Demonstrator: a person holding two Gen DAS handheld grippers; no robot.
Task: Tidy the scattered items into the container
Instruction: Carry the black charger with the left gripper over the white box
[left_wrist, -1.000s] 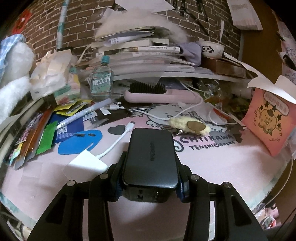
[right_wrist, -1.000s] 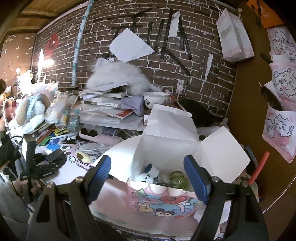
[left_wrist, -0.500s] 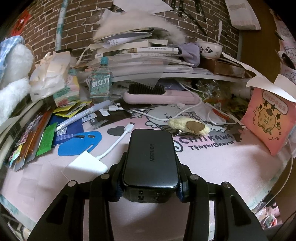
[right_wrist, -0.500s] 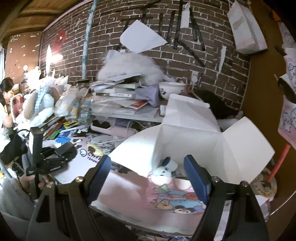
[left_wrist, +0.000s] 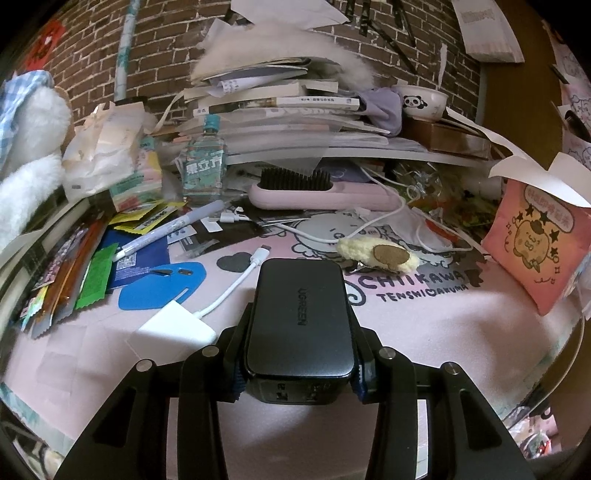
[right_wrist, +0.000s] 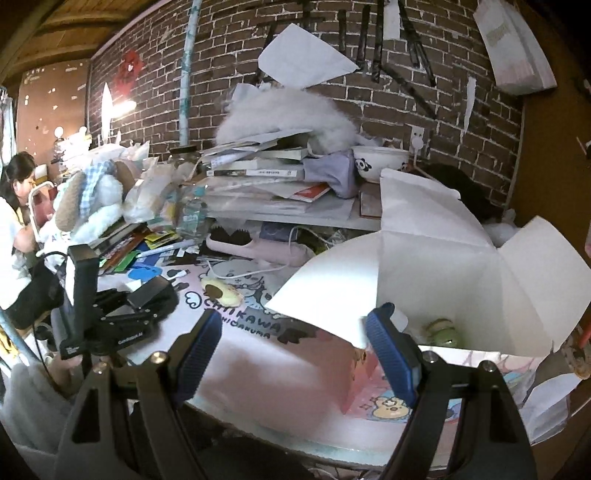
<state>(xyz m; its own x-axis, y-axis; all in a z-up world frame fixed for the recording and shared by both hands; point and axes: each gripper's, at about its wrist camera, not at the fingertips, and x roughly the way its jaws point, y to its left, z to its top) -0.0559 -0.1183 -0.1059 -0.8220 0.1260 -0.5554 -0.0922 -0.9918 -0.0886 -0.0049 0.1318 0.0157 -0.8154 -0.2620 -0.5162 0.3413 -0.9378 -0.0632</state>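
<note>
My left gripper (left_wrist: 298, 363) is shut on a black UGREEN charger (left_wrist: 300, 317) and holds it above the pink desk mat (left_wrist: 424, 332). It also shows in the right wrist view (right_wrist: 147, 295) at the left. The container is a pink cartoon box with white open flaps (right_wrist: 436, 273); it also shows at the right edge of the left wrist view (left_wrist: 535, 236). My right gripper (right_wrist: 295, 350) is open and empty, near the box's left front corner. A green round item (right_wrist: 443, 330) lies inside the box.
On the mat lie a white adapter with cable (left_wrist: 173, 330), a blue plastic piece (left_wrist: 162, 280), a yellow plush avocado (left_wrist: 380, 254), a pen (left_wrist: 170, 229), snack packets (left_wrist: 74, 266) and a pink hairbrush (left_wrist: 321, 192). Stacked books (left_wrist: 277, 107) and a bottle (left_wrist: 203, 166) stand behind.
The right gripper has swung left and lower, so the box now sits to its right. The left gripper holds the charger almost still.
</note>
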